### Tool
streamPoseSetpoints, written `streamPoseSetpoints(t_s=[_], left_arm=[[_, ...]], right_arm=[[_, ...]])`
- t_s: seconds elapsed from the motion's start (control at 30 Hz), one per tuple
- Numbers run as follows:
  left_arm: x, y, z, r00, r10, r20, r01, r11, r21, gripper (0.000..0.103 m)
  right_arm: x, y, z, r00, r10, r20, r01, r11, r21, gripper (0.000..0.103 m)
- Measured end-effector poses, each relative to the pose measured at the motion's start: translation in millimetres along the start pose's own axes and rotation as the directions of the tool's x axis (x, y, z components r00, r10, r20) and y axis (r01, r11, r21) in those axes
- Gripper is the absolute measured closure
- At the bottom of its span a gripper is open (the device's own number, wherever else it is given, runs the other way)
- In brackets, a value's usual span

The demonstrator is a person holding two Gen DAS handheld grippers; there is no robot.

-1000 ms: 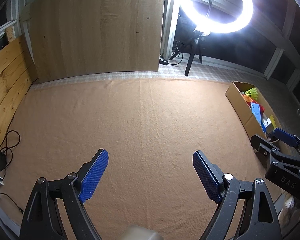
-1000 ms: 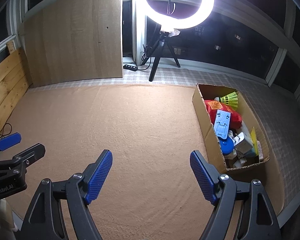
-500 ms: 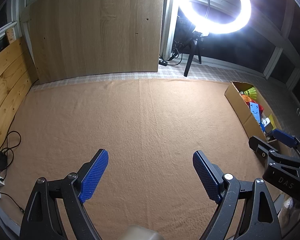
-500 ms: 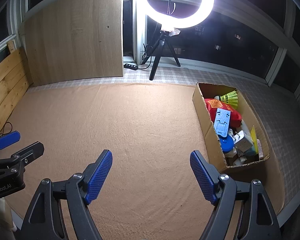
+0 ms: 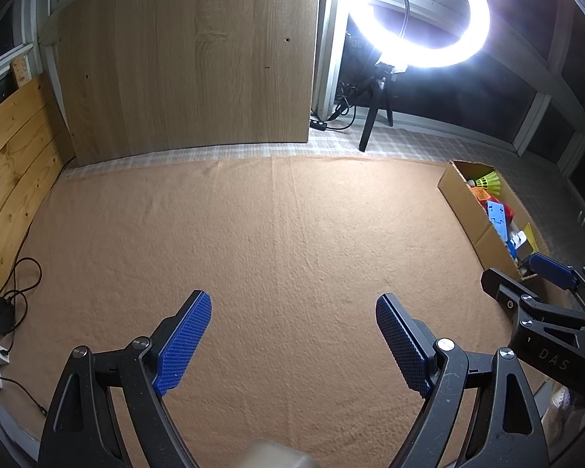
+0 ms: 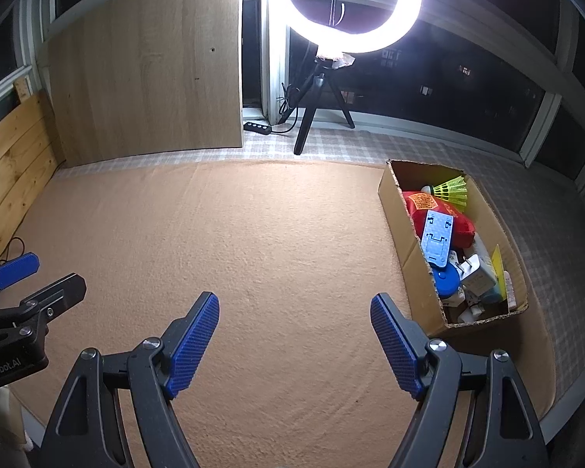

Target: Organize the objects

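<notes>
Two pairs of tongs hang over an orange carpet (image 5: 284, 234), both spread wide with nothing between their blue ribbed pads. The left tongs (image 5: 292, 335) hold nothing, and so do the right tongs (image 6: 294, 337); each shows at the edge of the other's view, the right tongs at the far right of the left camera and the left tongs at the far left of the right camera.

Just past the right tongs, on the right side of the carpet, stands an open cardboard box (image 6: 399, 230) filled with the sorted things: a blue round item (image 6: 446, 279), a light blue phone stand (image 6: 436, 236) lying on a red cushion (image 6: 464, 226), and at the far end a yellow-green shuttlecock (image 6: 454, 191).

Farther off, a checked floor runs along the carpet's far edge. A ring light (image 6: 353, 7) on a black tripod (image 6: 316, 105) glares there, beside a tall wooden board (image 6: 148, 66) leaning upright.
</notes>
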State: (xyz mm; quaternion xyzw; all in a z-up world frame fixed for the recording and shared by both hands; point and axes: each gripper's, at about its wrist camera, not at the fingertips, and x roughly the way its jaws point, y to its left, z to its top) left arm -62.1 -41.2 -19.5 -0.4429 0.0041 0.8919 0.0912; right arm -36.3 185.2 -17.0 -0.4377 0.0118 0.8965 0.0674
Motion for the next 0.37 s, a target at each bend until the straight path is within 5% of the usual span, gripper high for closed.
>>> streamPoseSetpoints(t_s=[0.37], left_arm=[[2.4,6.0,0.7,1.0,0.009,0.006,-0.009,1.0,0.003,0.014]], right_arm=[[8.3,3.0,-1.5,1.0,0.008,-0.023,-0.008,1.0,0.001,0.026]])
